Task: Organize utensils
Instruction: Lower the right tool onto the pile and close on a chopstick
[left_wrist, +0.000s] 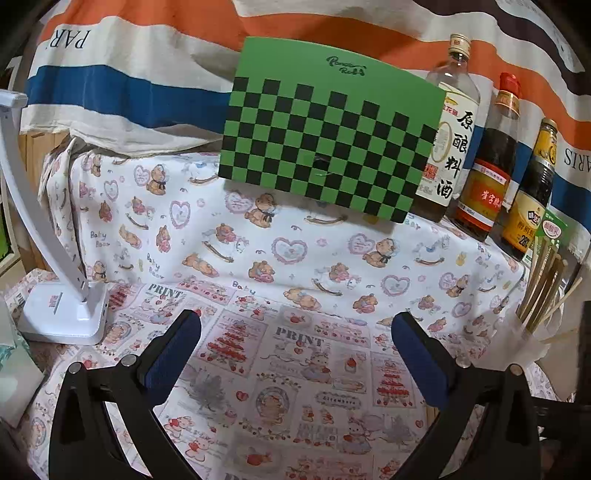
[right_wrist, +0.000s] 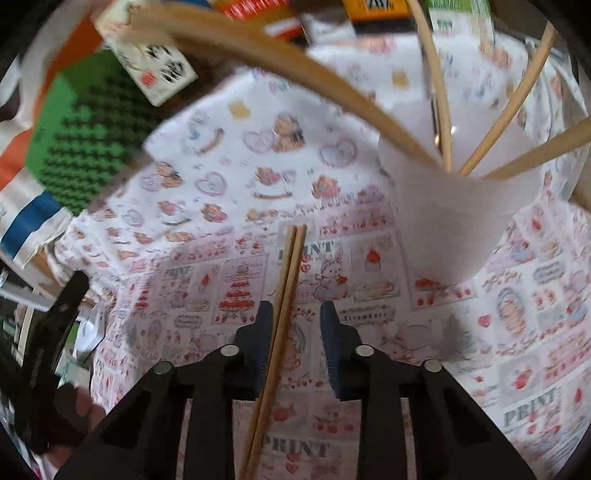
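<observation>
Straight ahead in the left wrist view, my left gripper (left_wrist: 295, 332) hangs over the desk (left_wrist: 258, 258), which is covered in a teddy-bear and strawberry print cloth. Its two blue-padded fingers (left_wrist: 173, 350) are spread wide with only bare cloth between them. Beyond them a green and black checkerboard panel (left_wrist: 328, 129) stands tilted against a striped orange, white and blue cloth backdrop (left_wrist: 122, 88). To the right of the panel stand three bottles in a row: a clear cooking wine bottle (left_wrist: 448, 122), a dark sauce bottle with a red cap (left_wrist: 491, 158) and a dark bottle with a yellow label (left_wrist: 532, 195). At the far right edge a white cup (left_wrist: 532, 343) holds several bamboo chopsticks (left_wrist: 543, 288) leaning outwards. At the left a white desk lamp (left_wrist: 62, 314) sits on its base.

From the right wrist view, which is blurred, my right gripper (right_wrist: 295, 317) points down at the cloth. A pair of chopsticks (right_wrist: 284, 306) lies lengthwise between its fingers (right_wrist: 334, 347), close against the left one. The fingers are fairly close together, with a gap showing on the right side; I cannot tell whether they press on the pair. Just ahead to the right stands the white cup (right_wrist: 450, 221) with more chopsticks (right_wrist: 439, 92) fanning out of it. The checkerboard panel (right_wrist: 85, 140) shows at upper left.
</observation>
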